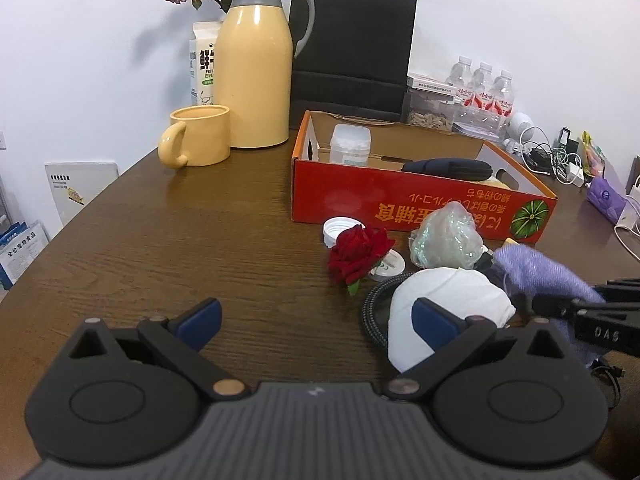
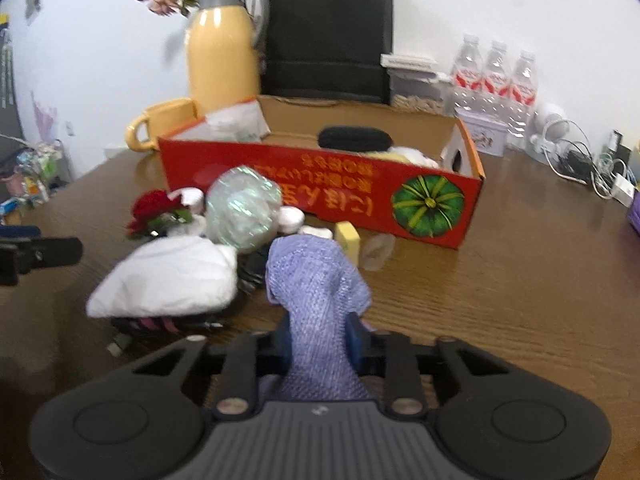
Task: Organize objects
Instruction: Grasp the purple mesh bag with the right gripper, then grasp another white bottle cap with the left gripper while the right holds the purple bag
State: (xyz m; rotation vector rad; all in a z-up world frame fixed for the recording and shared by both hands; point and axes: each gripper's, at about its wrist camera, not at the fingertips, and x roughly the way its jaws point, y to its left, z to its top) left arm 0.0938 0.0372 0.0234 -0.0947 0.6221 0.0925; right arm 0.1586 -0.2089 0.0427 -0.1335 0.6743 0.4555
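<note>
I held the left gripper (image 1: 316, 322) with fingers spread above bare tabletop (image 1: 180, 240); the white mask (image 1: 452, 304) lay behind its right finger. The right gripper (image 2: 320, 340) pinched the purple cloth (image 2: 316, 280), the red box (image 2: 320, 192) beyond its fingers.

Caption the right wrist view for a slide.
Right gripper shut on purple knit cloth before the red cardboard box.
</note>
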